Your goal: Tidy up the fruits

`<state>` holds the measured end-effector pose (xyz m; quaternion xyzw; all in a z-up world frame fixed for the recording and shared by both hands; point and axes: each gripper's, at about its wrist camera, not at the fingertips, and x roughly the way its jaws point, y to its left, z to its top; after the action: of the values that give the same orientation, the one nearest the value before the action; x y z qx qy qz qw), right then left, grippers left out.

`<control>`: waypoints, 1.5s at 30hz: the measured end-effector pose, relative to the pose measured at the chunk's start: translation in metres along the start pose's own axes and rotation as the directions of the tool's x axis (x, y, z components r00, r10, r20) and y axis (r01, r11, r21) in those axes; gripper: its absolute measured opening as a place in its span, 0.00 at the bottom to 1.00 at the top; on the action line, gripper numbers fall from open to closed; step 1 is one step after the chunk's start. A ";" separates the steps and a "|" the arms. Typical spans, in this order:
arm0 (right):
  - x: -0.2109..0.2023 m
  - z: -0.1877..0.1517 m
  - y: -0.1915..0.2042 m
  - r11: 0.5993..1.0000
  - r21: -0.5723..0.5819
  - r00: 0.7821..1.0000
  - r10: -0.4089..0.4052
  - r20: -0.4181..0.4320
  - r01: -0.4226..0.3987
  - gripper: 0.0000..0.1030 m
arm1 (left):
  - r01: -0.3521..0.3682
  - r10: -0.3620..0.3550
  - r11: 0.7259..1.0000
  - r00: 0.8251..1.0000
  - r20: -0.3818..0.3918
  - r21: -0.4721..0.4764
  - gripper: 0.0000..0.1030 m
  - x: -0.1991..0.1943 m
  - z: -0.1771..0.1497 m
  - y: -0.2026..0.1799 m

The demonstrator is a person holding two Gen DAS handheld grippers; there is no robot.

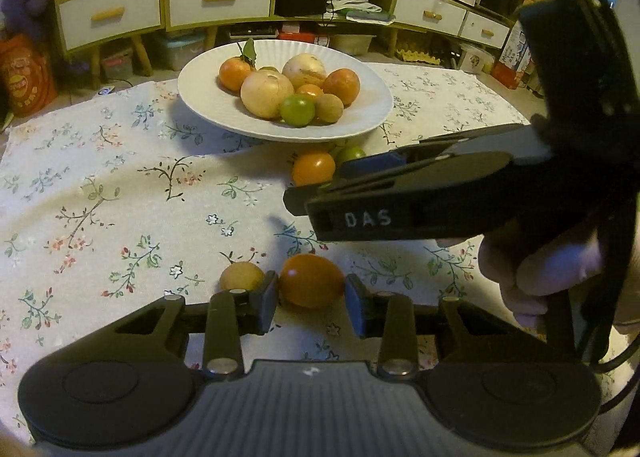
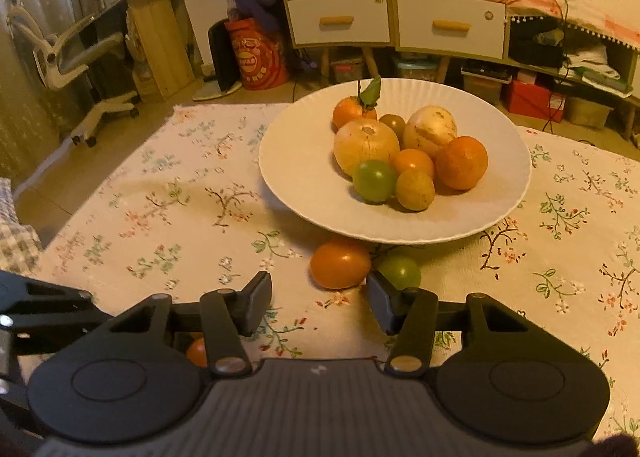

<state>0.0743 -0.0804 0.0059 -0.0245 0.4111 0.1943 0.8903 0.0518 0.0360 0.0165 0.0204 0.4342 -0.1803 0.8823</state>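
A white plate (image 1: pixel 200 97) holds several fruits: oranges, pale round fruits and a green one (image 1: pixel 297 110). In the left wrist view my left gripper (image 1: pixel 311 299) is open, its pads on either side of an orange fruit (image 1: pixel 311 280) on the cloth, with a small gap each side. A small tan fruit (image 1: pixel 241 276) lies just left of it. My right gripper (image 2: pixel 318 303) is open above the cloth, just short of an orange fruit (image 2: pixel 340 263) and a green fruit (image 2: pixel 400 271) below the plate (image 2: pixel 292 177) rim.
The table has a floral cloth (image 1: pixel 100 197). The right gripper's body (image 1: pixel 440 197) crosses the left wrist view at right. Cabinets with drawers (image 2: pixel 340 19) and an office chair (image 2: pixel 68 61) stand beyond the table.
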 end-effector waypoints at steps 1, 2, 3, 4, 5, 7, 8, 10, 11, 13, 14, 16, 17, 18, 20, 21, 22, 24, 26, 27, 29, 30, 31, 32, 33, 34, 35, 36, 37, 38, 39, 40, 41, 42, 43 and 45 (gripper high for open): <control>0.001 0.000 0.000 1.000 -0.003 1.000 -0.005 -0.002 0.005 0.49 | -0.007 0.007 1.000 1.000 0.000 0.004 0.23 0.000 0.000 0.000; 0.003 0.000 0.000 1.000 -0.008 1.000 -0.012 -0.004 0.012 0.48 | -0.016 0.016 1.000 1.000 -0.001 0.008 0.23 0.000 0.000 0.000; 0.005 -0.001 0.001 1.000 -0.014 1.000 -0.020 -0.003 0.020 0.48 | -0.023 0.023 1.000 1.000 -0.001 0.010 0.23 0.000 0.000 0.001; 0.007 0.000 0.001 1.000 -0.017 1.000 -0.025 -0.003 0.025 0.48 | -0.027 0.027 1.000 1.000 -0.001 0.008 0.23 -0.001 0.001 0.001; 0.009 0.000 0.000 0.999 -0.016 1.000 -0.031 -0.002 0.031 0.48 | -0.028 0.028 1.000 1.000 -0.001 0.005 0.23 -0.001 0.001 0.002; 0.012 0.001 -0.001 0.999 -0.010 0.999 -0.037 -0.001 0.037 0.47 | -0.026 0.026 1.000 1.000 -0.001 0.000 0.23 -0.001 0.001 0.004; 0.013 0.001 -0.001 0.999 -0.010 0.999 -0.039 0.002 0.039 0.46 | -0.025 0.025 1.000 1.000 0.000 -0.001 0.23 0.000 0.001 0.005; 0.014 0.002 -0.001 0.999 -0.011 0.999 -0.043 0.007 0.043 0.44 | -0.024 0.024 1.000 1.000 0.003 0.001 0.23 0.000 0.001 0.004; 0.014 0.002 -0.001 0.999 -0.011 0.999 -0.044 0.010 0.044 0.42 | -0.022 0.022 1.000 1.000 0.004 0.000 0.23 0.001 0.001 0.005; 0.013 0.002 -0.001 0.999 -0.012 0.999 -0.047 0.013 0.048 0.39 | -0.017 0.017 1.000 1.000 0.003 -0.004 0.23 0.002 0.002 0.005; 0.013 0.002 -0.001 0.999 -0.013 0.999 -0.052 0.013 0.052 0.36 | -0.014 0.014 1.000 1.000 0.001 -0.009 0.23 0.002 0.002 0.006; 0.012 0.002 -0.001 0.998 -0.016 0.998 -0.064 0.015 0.064 0.32 | -0.007 0.007 1.000 1.000 -0.005 -0.016 0.23 0.002 0.001 0.006; 0.012 0.002 -0.001 0.998 -0.017 0.998 -0.065 0.015 0.065 0.32 | -0.003 0.003 1.000 1.000 -0.009 -0.019 0.23 0.003 0.001 0.007; 0.012 0.002 -0.001 0.998 -0.019 0.998 -0.064 0.014 0.064 0.32 | 0.000 0.000 1.000 1.000 -0.012 -0.023 0.23 0.004 0.000 0.007; 0.011 0.002 0.000 0.998 -0.026 0.998 -0.059 0.014 0.060 0.32 | -0.004 0.003 1.000 1.000 -0.022 -0.022 0.23 0.006 -0.001 0.007; 0.011 0.002 0.001 0.998 -0.028 0.998 -0.057 0.013 0.057 0.32 | -0.010 0.009 1.000 1.000 -0.028 -0.021 0.23 0.007 -0.001 0.007; 0.010 0.002 0.002 0.998 -0.031 0.998 -0.054 0.012 0.054 0.31 | -0.016 0.015 1.000 0.999 -0.029 -0.020 0.23 0.008 -0.002 0.008; 0.008 0.003 0.003 0.998 -0.035 0.999 -0.045 0.011 0.045 0.31 | -0.020 0.020 1.000 1.000 -0.016 -0.020 0.21 0.007 -0.003 0.008; 0.004 0.003 0.004 0.999 -0.037 0.999 -0.038 0.012 0.039 0.31 | -0.024 0.024 1.000 1.000 -0.002 -0.018 0.17 0.005 -0.002 0.009; 0.003 0.003 0.003 0.999 -0.037 0.999 -0.035 0.014 0.036 0.31 | -0.026 0.026 1.000 1.000 0.001 -0.017 0.13 0.004 -0.002 0.009; -0.001 0.003 0.001 0.999 -0.034 0.999 -0.030 0.016 0.031 0.31 | -0.024 0.024 1.000 1.000 -0.002 -0.020 0.10 0.004 -0.001 0.009; -0.002 0.003 0.000 0.999 -0.030 0.999 -0.029 0.015 0.029 0.31 | -0.023 0.023 0.999 1.000 -0.004 -0.022 0.10 0.005 -0.001 0.010; -0.004 0.003 -0.001 0.999 -0.026 0.999 -0.028 0.015 0.028 0.31 | -0.025 0.025 0.999 1.000 -0.006 -0.022 0.09 0.006 -0.001 0.010; -0.005 0.002 -0.003 0.999 -0.021 1.000 -0.028 0.014 0.028 0.31 | -0.027 0.027 0.999 1.000 -0.007 -0.020 0.09 0.006 -0.002 0.009; -0.006 0.002 -0.004 0.999 -0.017 1.000 -0.027 0.014 0.027 0.31 | -0.028 0.028 0.999 1.000 -0.009 -0.018 0.09 0.006 -0.002 0.009; -0.007 0.001 -0.005 1.000 -0.013 1.000 -0.025 0.012 0.025 0.31 | -0.028 0.028 0.999 1.000 -0.010 -0.017 0.09 0.007 -0.002 0.009; -0.009 0.001 -0.006 1.000 -0.010 1.000 -0.022 0.010 0.022 0.31 | -0.027 0.027 0.999 1.000 -0.011 -0.018 0.09 0.007 -0.002 0.009; -0.010 0.001 -0.007 1.000 -0.008 1.000 -0.020 0.009 0.020 0.31 | -0.027 0.027 0.999 1.000 -0.011 -0.020 0.09 0.007 -0.002 0.010; -0.012 0.000 -0.008 1.000 -0.009 1.000 -0.019 0.008 0.019 0.31 | -0.027 0.027 0.999 1.000 -0.011 -0.022 0.09 0.007 -0.002 0.010; -0.014 -0.001 -0.009 1.000 -0.010 1.000 -0.018 0.008 0.019 0.31 | -0.025 0.025 0.999 1.000 -0.011 -0.023 0.08 0.007 -0.002 0.010; -0.015 -0.001 -0.009 1.000 -0.011 1.000 -0.018 0.005 0.018 0.31 | -0.023 0.023 0.999 1.000 -0.010 -0.022 0.09 0.007 -0.002 0.010; -0.017 -0.003 -0.010 1.000 -0.011 1.000 -0.017 0.001 0.017 0.31 | -0.018 0.018 1.000 1.000 -0.010 -0.021 0.09 0.007 -0.003 0.010; -0.019 -0.004 -0.011 1.000 -0.011 1.000 -0.017 -0.003 0.017 0.31 | -0.011 0.011 1.000 1.000 -0.007 -0.019 0.11 0.007 -0.003 0.010; -0.021 -0.005 -0.012 1.000 -0.012 1.000 -0.017 -0.008 0.017 0.31 | -0.009 0.009 1.000 1.000 -0.001 -0.019 0.15 0.007 -0.003 0.010; -0.022 -0.006 -0.012 1.000 -0.013 1.000 -0.019 -0.013 0.019 0.31 | -0.006 0.006 1.000 1.000 0.004 -0.016 0.17 0.006 -0.004 0.009; -0.025 -0.010 -0.015 1.000 -0.013 1.000 -0.019 -0.023 0.019 0.31 | -0.005 0.005 1.000 1.000 0.012 -0.012 0.28 0.006 -0.004 0.008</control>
<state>0.0576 -0.1050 0.0160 -0.0363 0.4197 0.1882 0.8872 0.0547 0.0420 0.0087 0.0152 0.4299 -0.1756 0.8855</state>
